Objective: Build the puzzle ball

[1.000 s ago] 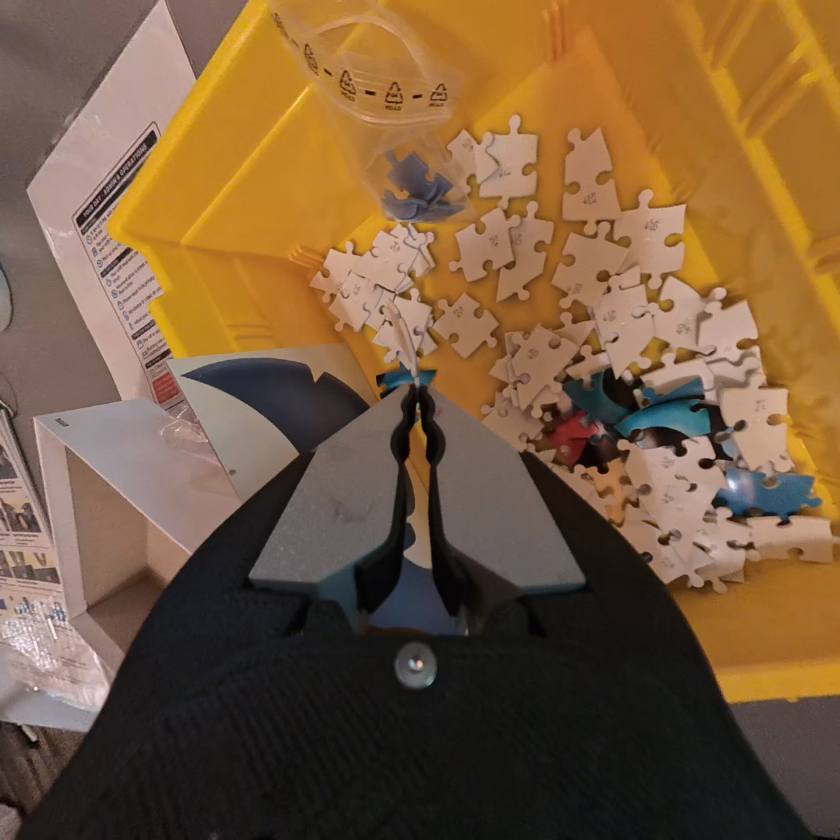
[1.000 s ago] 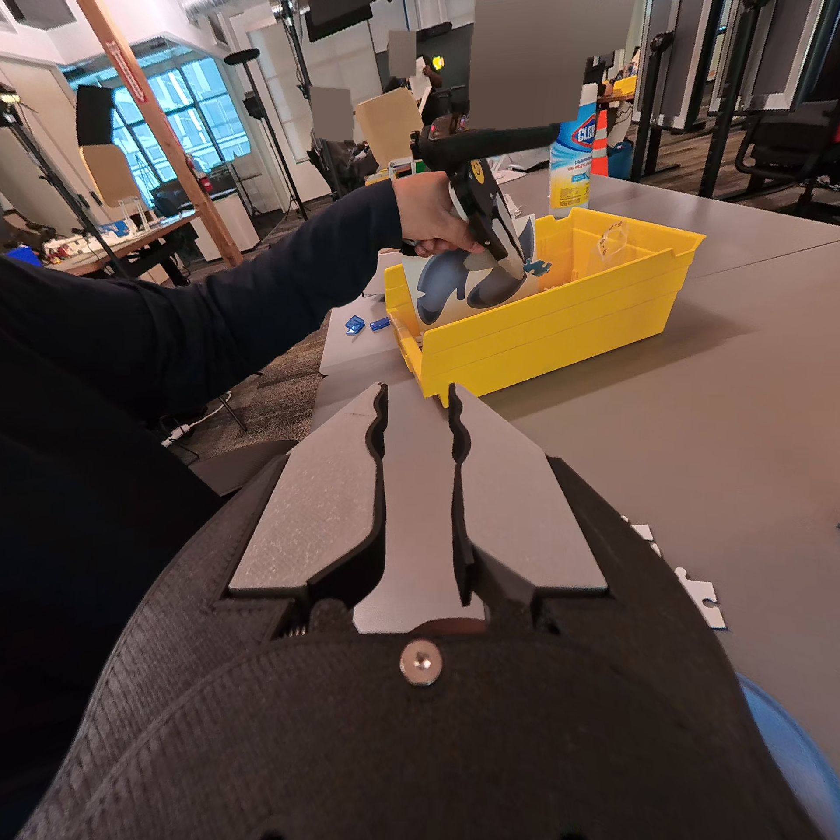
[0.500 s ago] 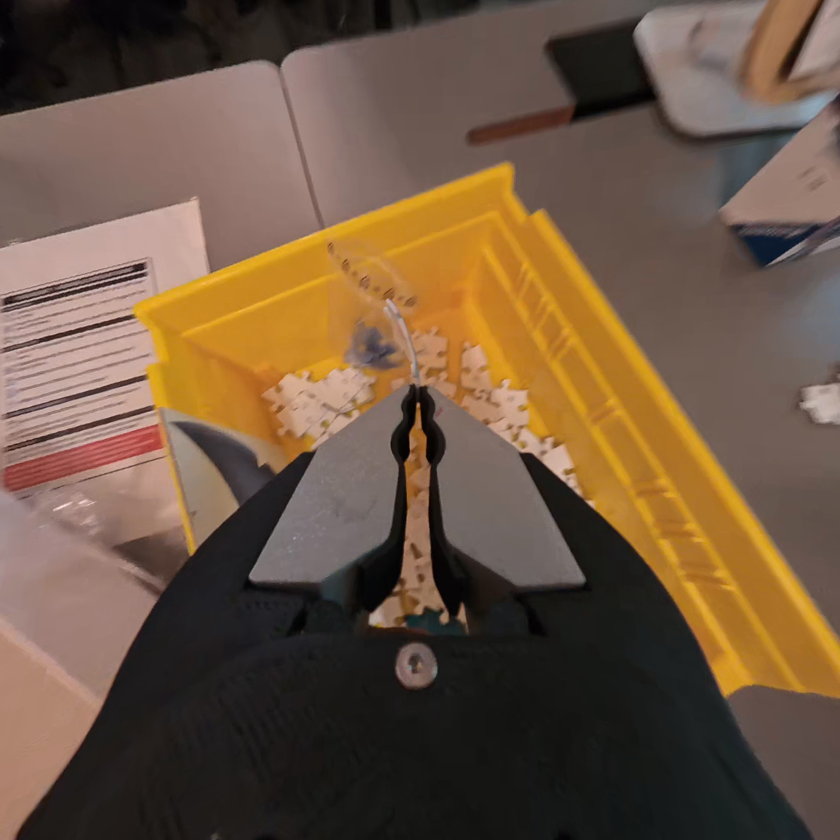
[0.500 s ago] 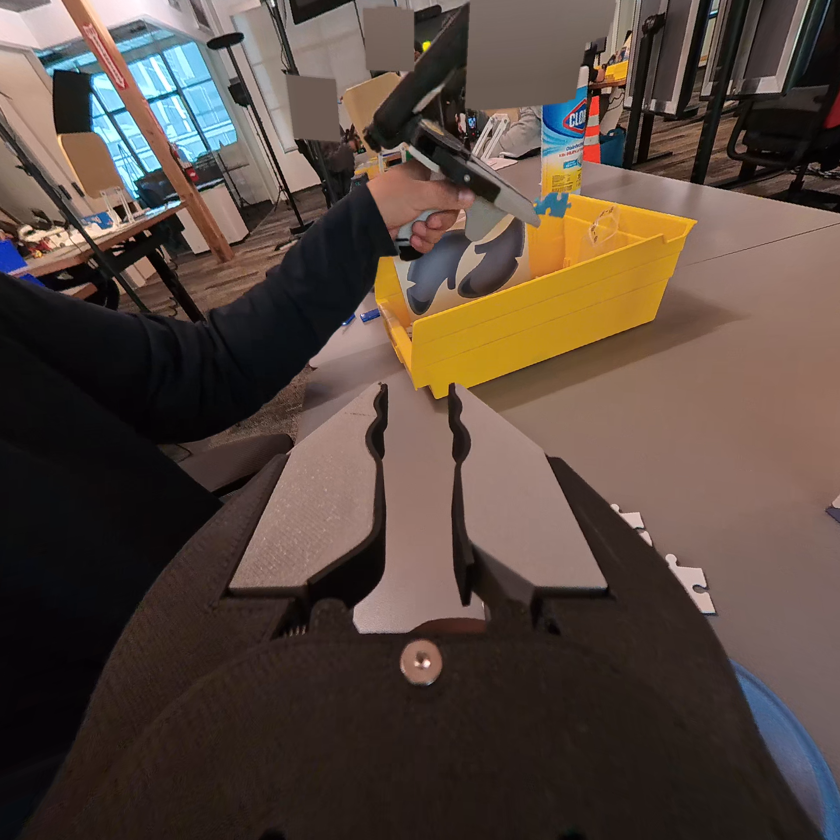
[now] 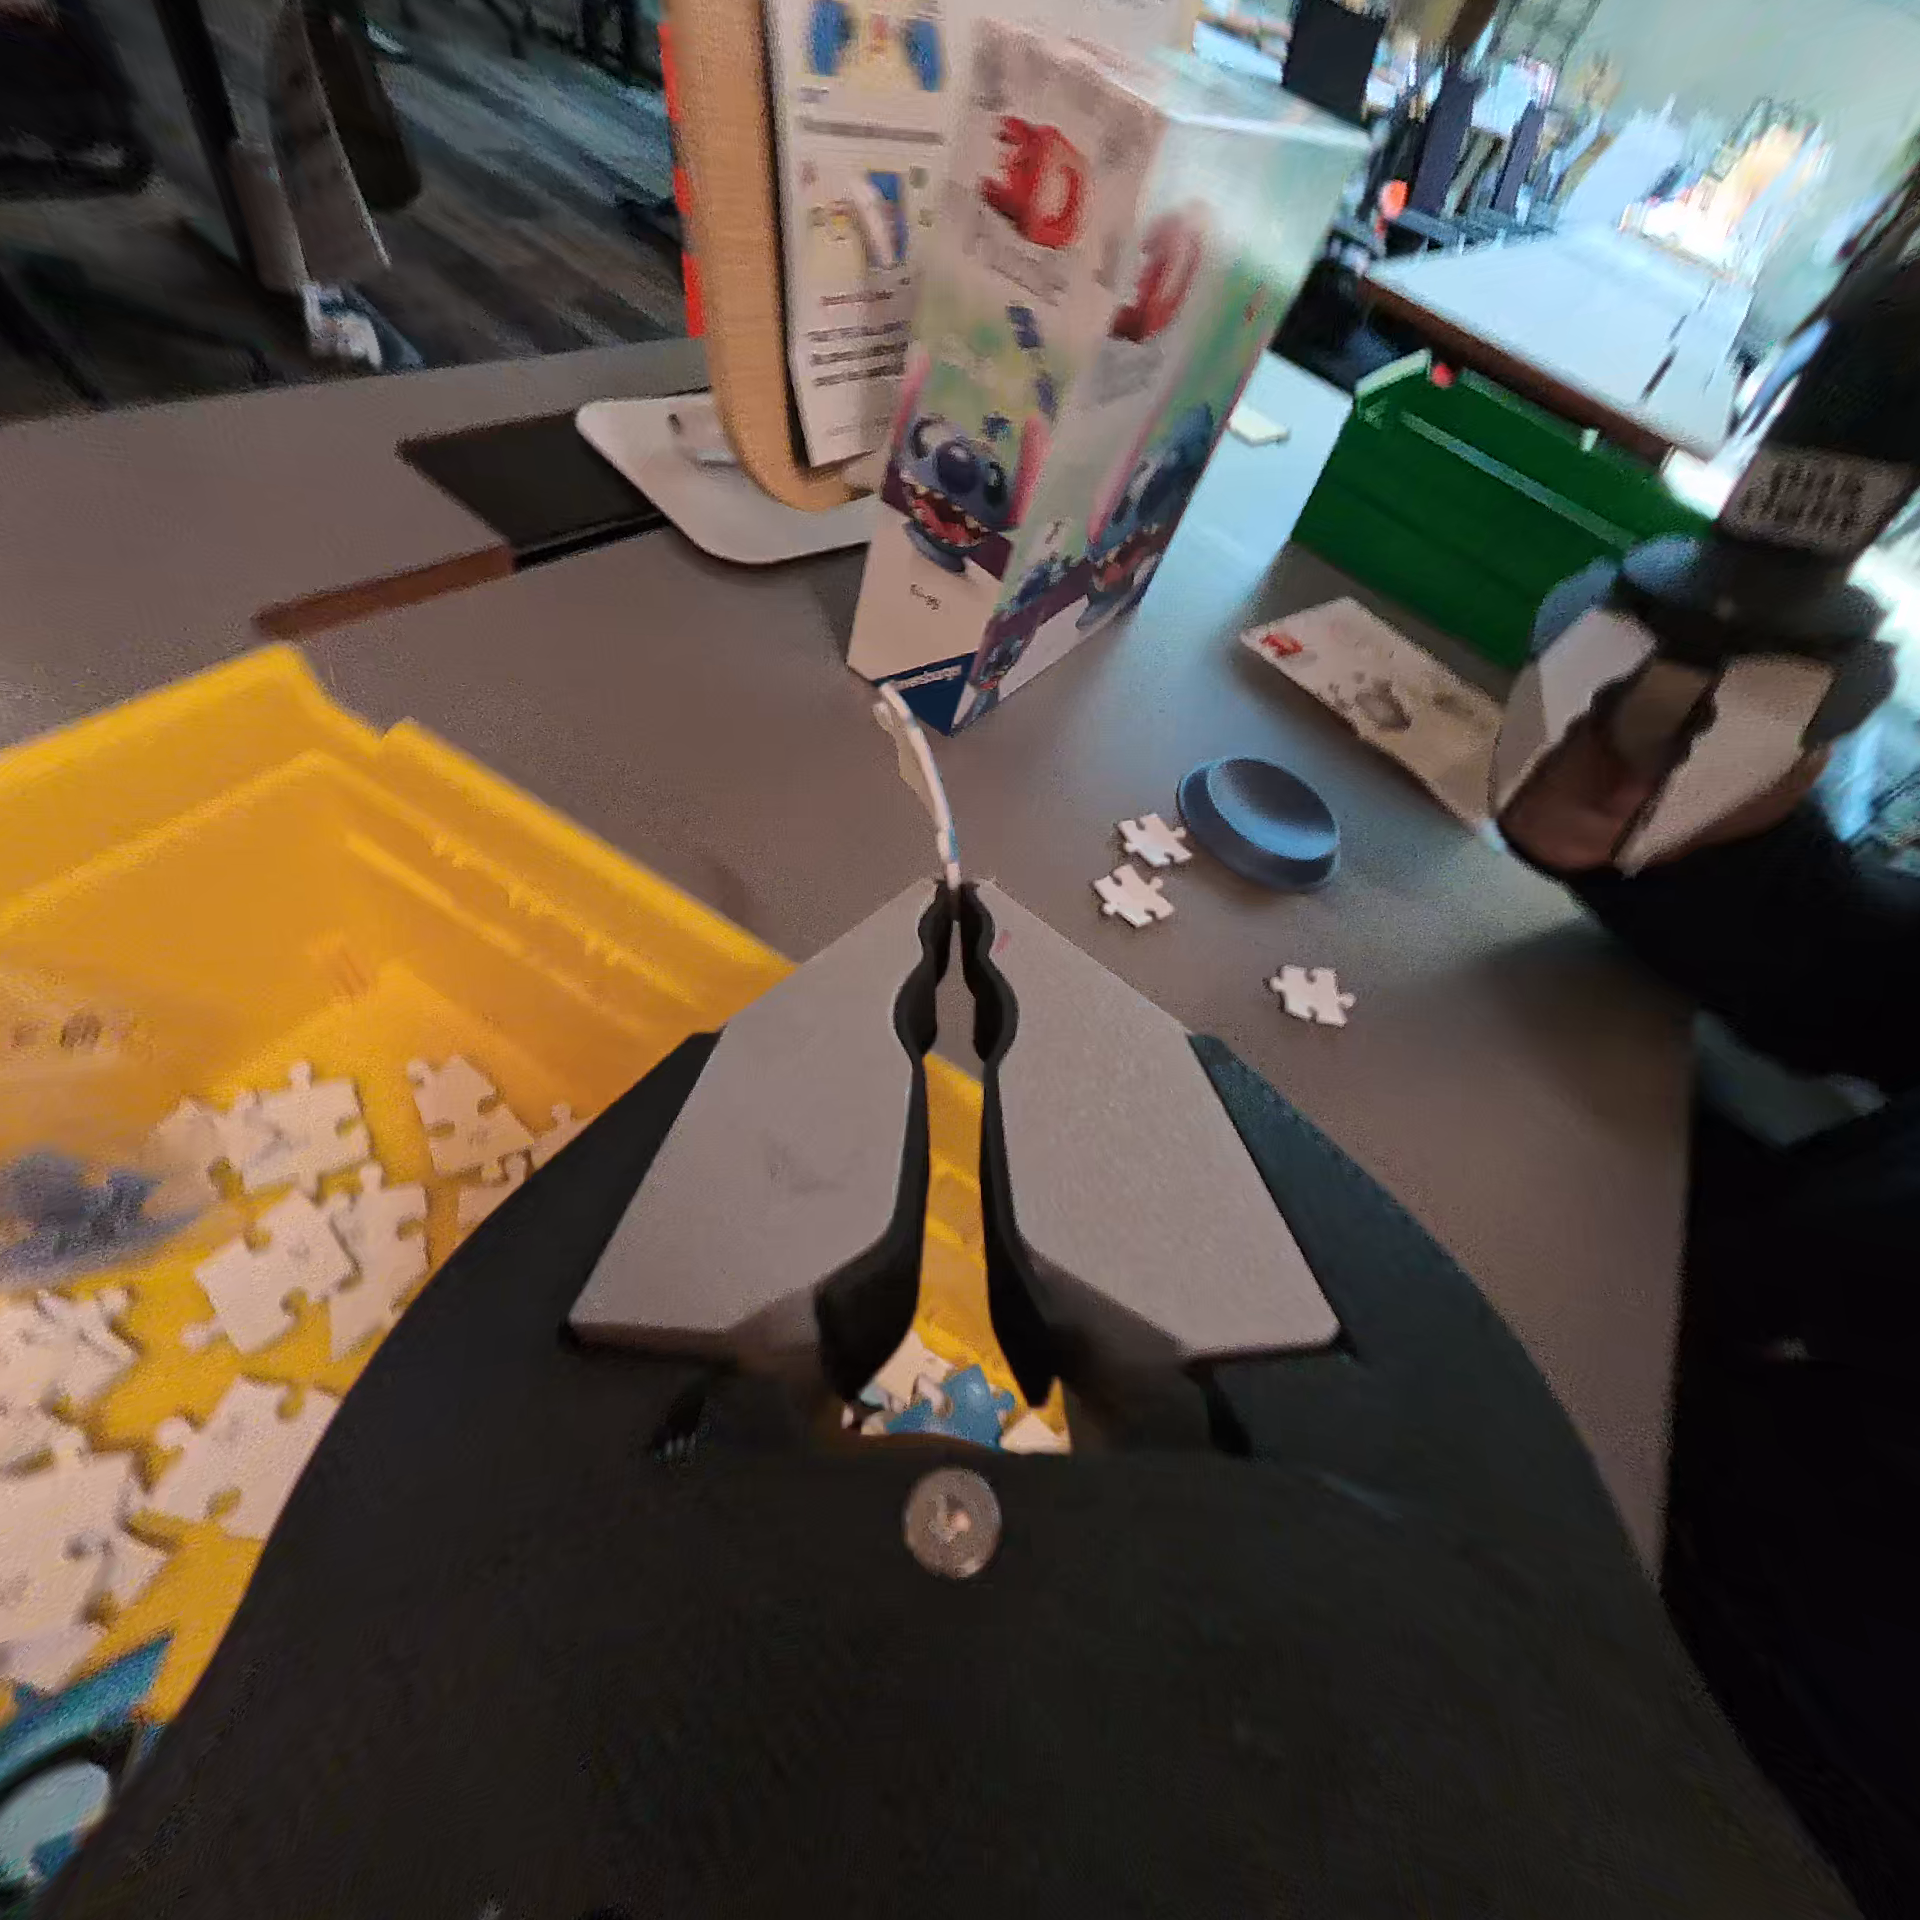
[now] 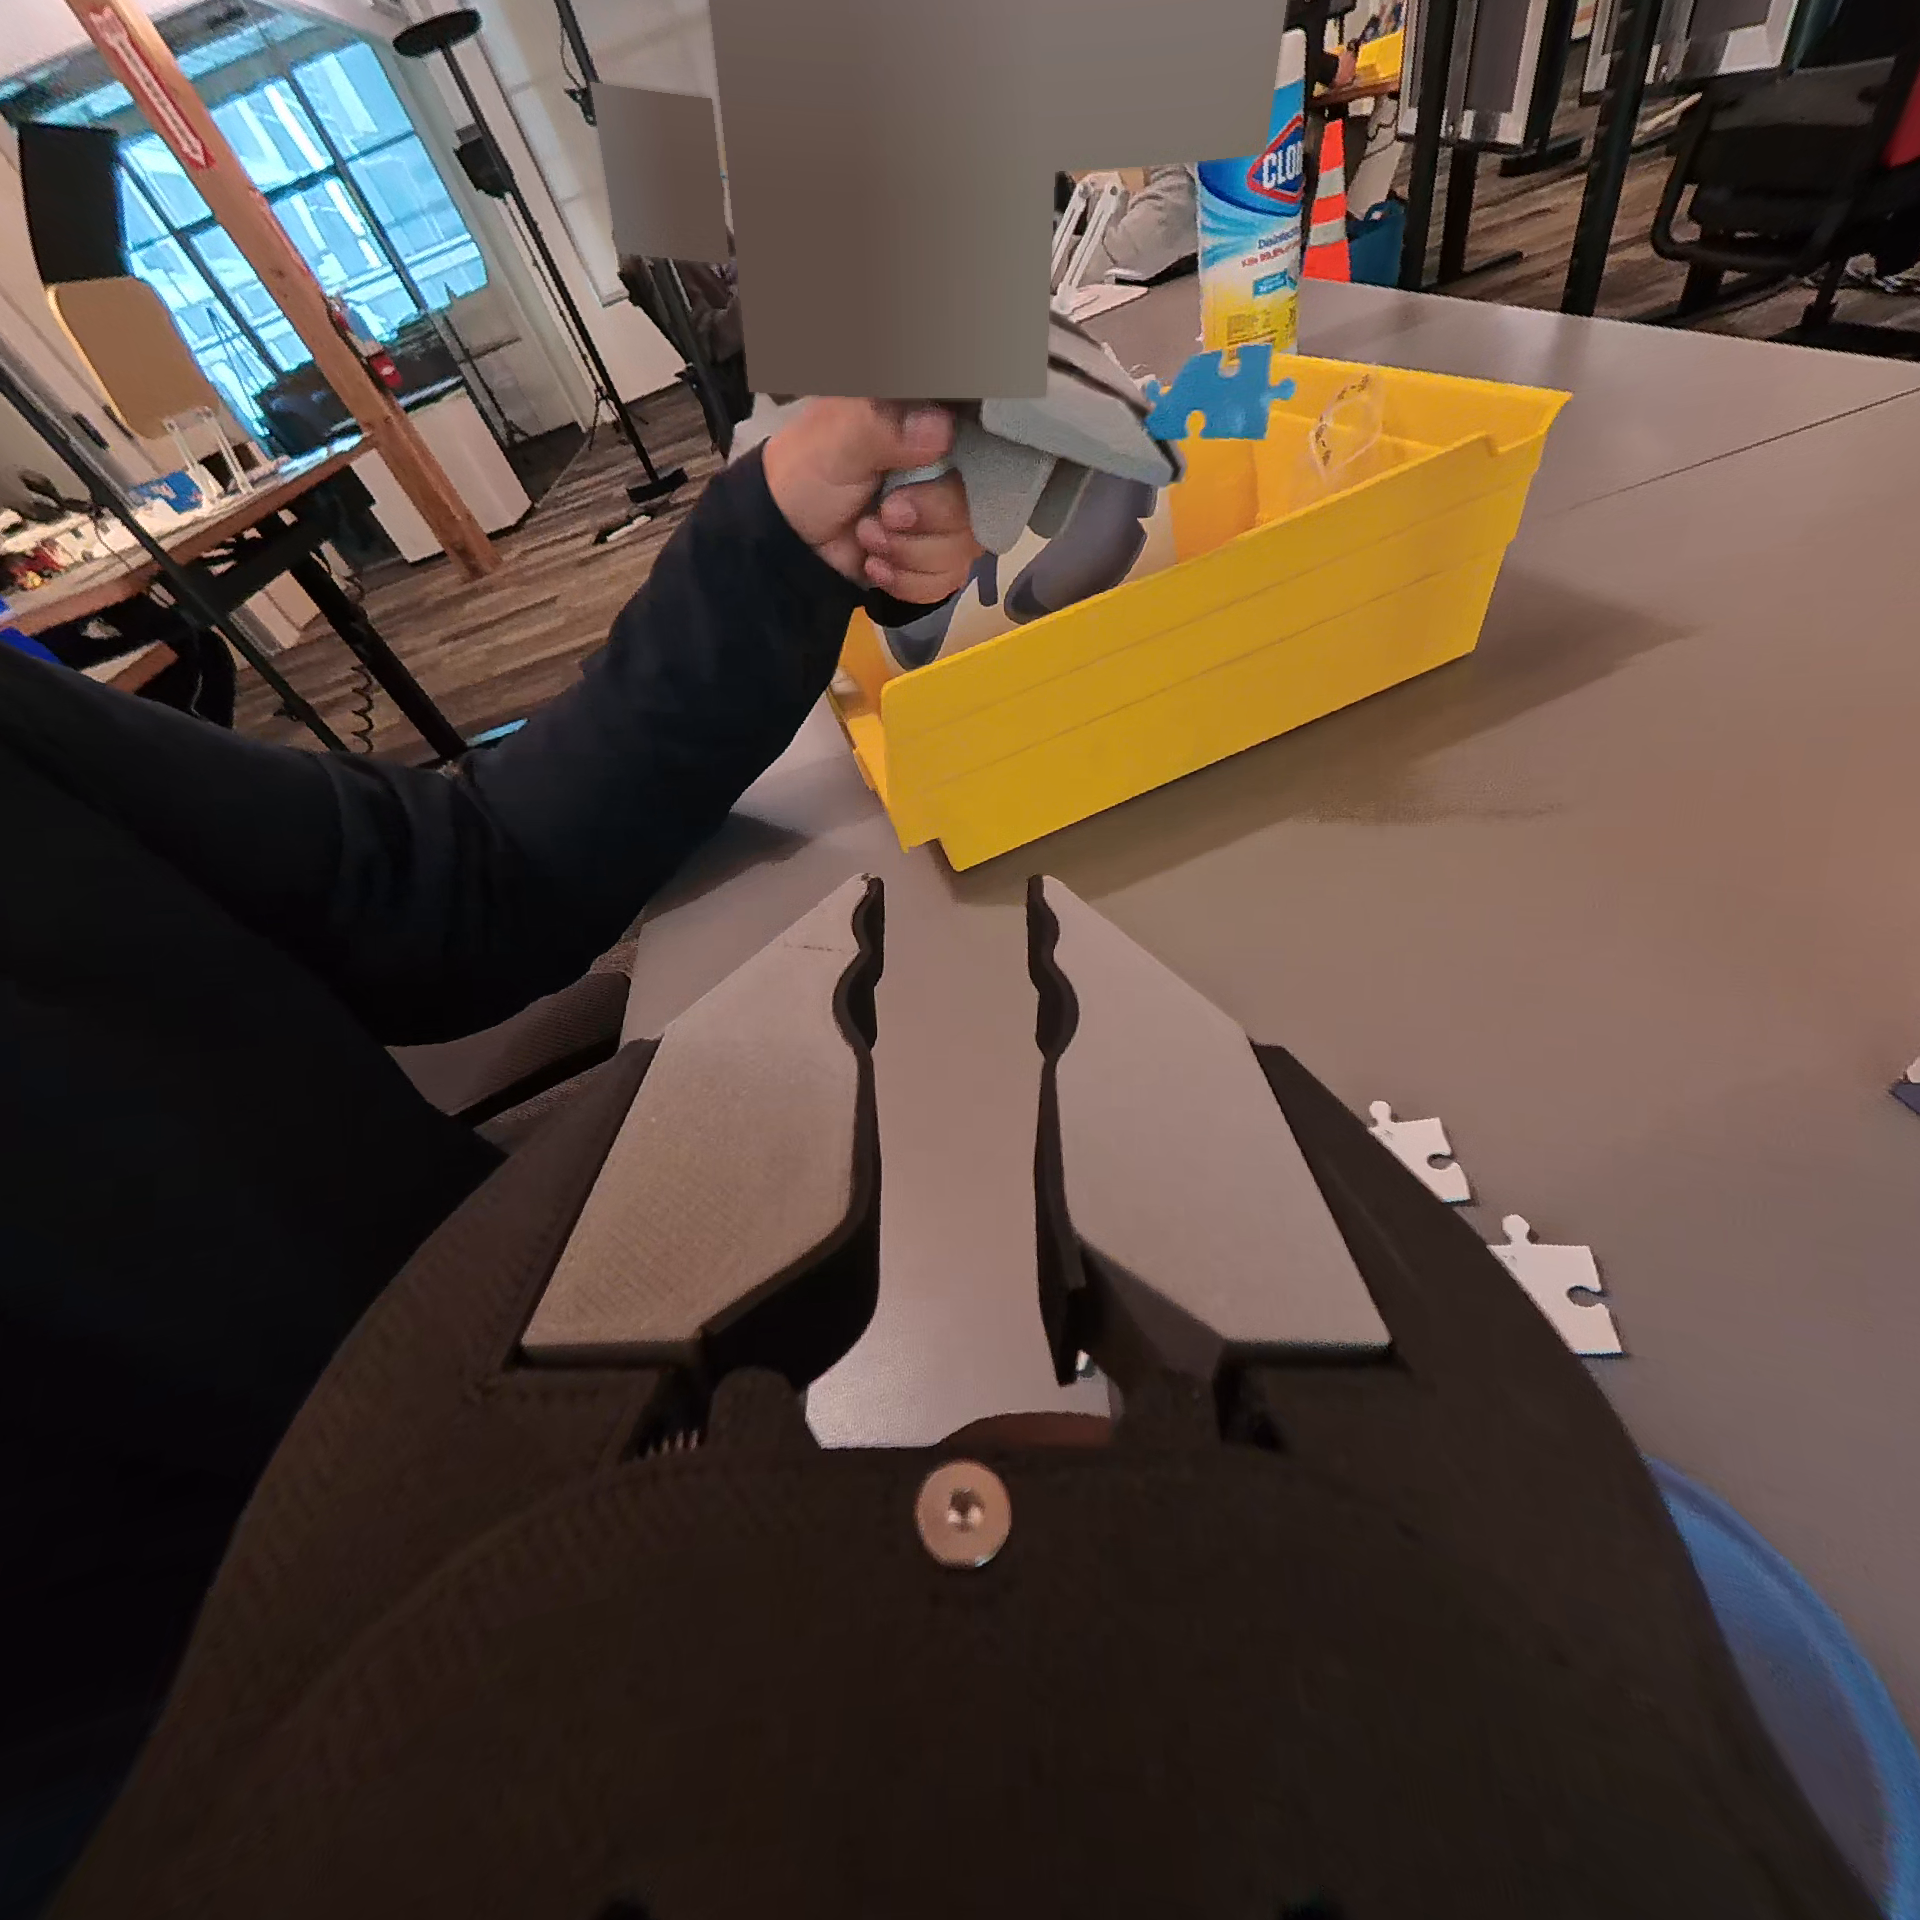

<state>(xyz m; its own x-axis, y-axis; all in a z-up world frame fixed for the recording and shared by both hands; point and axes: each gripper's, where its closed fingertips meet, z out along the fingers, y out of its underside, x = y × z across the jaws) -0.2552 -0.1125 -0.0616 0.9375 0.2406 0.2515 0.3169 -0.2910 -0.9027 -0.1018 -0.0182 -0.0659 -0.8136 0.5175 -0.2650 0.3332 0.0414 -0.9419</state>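
My left gripper (image 5: 953,886) is shut on a curved blue puzzle piece (image 5: 920,771), seen edge-on above its tips. The right wrist view shows that piece (image 6: 1218,397) flat and blue, held above the yellow bin (image 6: 1195,717). The bin (image 5: 312,831) holds many loose white-backed pieces (image 5: 281,1278). My right gripper (image 6: 954,894) is open and empty, low over the grey table; it also shows at the right of the left wrist view (image 5: 1662,727). A round dark blue stand (image 5: 1257,821) sits on the table with three loose pieces (image 5: 1132,894) beside it.
The puzzle box (image 5: 1081,416) stands upright behind the stand. A green crate (image 5: 1475,520) and a printed sheet (image 5: 1382,686) lie at the far right. A wipes canister (image 6: 1252,260) stands behind the bin. Two white pieces (image 6: 1558,1299) lie right of my right gripper. There is about 20 cm between the tips of the two grippers.
My left gripper has lifted the blue piece out of the bin and swung right, toward the stand and box. My right gripper has stayed open and almost still.
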